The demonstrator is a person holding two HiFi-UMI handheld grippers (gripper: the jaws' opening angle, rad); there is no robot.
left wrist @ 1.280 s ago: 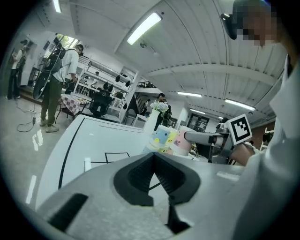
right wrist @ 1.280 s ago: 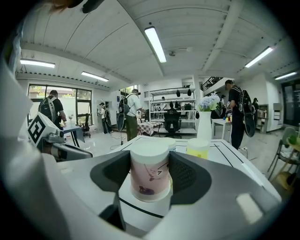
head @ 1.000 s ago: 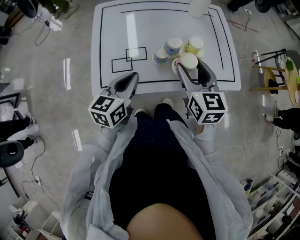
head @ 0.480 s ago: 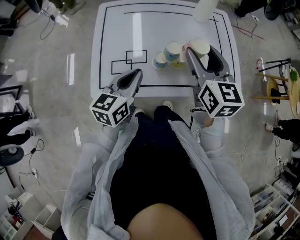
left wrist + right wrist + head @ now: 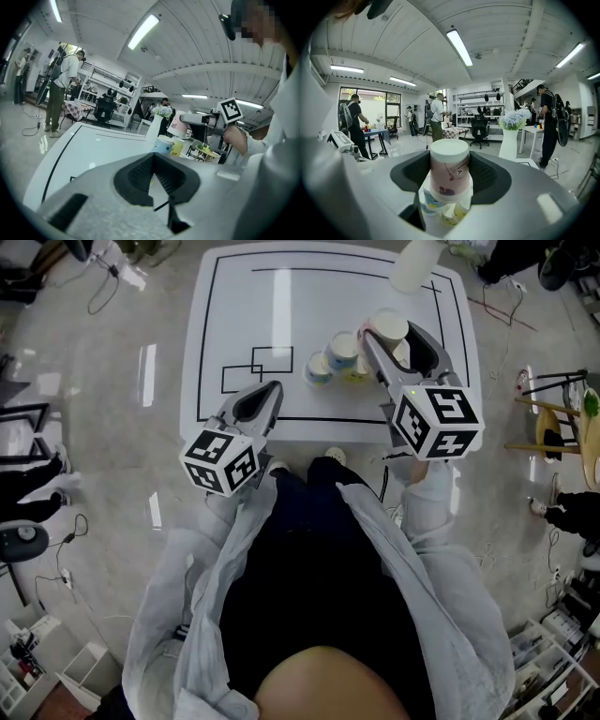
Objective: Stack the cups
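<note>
My right gripper (image 5: 397, 337) is shut on a pink cup (image 5: 384, 324) with a white rim and holds it upright in the air. In the right gripper view the pink cup (image 5: 449, 159) sits between the pads, above the other cups. A blue cup (image 5: 343, 349), a smaller blue cup (image 5: 320, 367) and a yellow cup (image 5: 357, 371) stand close together on the white table (image 5: 244, 315). My left gripper (image 5: 262, 397) hovers over the table's near edge, shut and with nothing in it. The left gripper view shows the blue cup (image 5: 163, 144) and the yellow cup (image 5: 177, 147) ahead.
A tall white vase (image 5: 413, 262) with flowers stands at the table's far right. Black lines and small rectangles (image 5: 258, 362) mark the tabletop. Chairs, cables and shelves ring the table on the floor, and people stand further off in the room.
My right gripper has risen with the pink cup and carried it further over the table, from the near side of the cup group to a spot above it. The left gripper has barely shifted.
</note>
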